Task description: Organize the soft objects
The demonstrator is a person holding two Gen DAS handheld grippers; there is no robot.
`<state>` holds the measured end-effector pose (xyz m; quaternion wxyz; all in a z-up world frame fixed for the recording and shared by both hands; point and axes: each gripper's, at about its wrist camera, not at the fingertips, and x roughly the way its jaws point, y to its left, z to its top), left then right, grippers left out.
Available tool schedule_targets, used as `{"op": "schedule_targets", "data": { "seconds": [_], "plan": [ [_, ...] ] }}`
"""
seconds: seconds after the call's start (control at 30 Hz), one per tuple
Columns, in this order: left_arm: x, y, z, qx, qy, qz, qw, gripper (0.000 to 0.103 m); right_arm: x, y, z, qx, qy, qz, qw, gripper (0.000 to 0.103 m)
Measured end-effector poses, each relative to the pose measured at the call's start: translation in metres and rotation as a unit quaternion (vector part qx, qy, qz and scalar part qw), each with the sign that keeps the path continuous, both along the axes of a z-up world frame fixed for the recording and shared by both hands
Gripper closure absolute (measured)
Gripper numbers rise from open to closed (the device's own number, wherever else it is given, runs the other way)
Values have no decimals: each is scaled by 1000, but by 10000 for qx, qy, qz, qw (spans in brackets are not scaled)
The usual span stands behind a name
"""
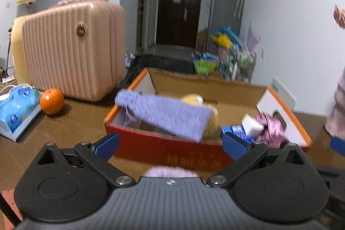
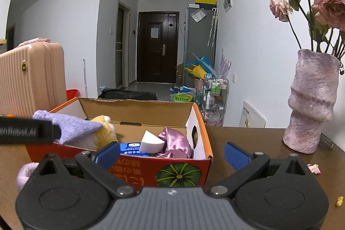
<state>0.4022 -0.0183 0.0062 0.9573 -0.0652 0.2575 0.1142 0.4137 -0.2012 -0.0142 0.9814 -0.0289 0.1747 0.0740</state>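
A: Since the box [image 2: 129, 167] already holds most of the soft stuff, what's the next move hang on?

B: Prob the pale pink fluffy thing [image 1: 170, 171] on the table, just in front of the box's red wall. In the left wrist view it sits right below the left gripper [image 1: 170, 146], centred btwn the fingers; in the right view it's off at the left edge [image 2: 25, 174]. So left hand's nearer. Long axis looks sideways, along the box front, but it's mostly hidden – can't be sure.

A: Grippers?

B: Both spread wide, nothing in either. Right gripper [image 2: 171, 154] points at the box's right front corner.

A: Count?

B: In box: 1 lilac knit cloth [image 1: 166, 113] draped over the left rim, 1 yellow plush [image 2: 105, 133], 1 white sponge wedge [image 2: 152, 140], 1 pink satin cloth [image 2: 176, 143], 1 blue tissue pack [image 2: 131, 149]. Outside: 1 fluffy item, 1 orange [image 1: 51, 100], 1 blue multipack [image 1: 17, 107], 1 pink suitcase [image 1: 71, 51], 1 vase [image 2: 310, 100] w/ dried roses.
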Motion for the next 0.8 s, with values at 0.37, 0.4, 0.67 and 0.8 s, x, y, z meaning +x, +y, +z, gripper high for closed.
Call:
{"op": "schedule_targets", "data": {
  "seconds": [0.37,0.4,0.67,0.8],
  "plan": [
    [5,5,-28,-251,1036,-150,9942,1,-19,-8,-9,-358,64,-96,9993,0],
    [6,3,-29,-217,1064,-172,9939,7,-19,-11,-10,-368,96,-122,9992,0],
    [2,-2,-29,-418,1028,-729,9911,81,-16,-20,-18,-284,297,-251,9988,0],
    [-7,-8,-17,-349,726,-831,9933,82,-14,-21,-19,-282,302,-257,9988,0]
  ]
}}
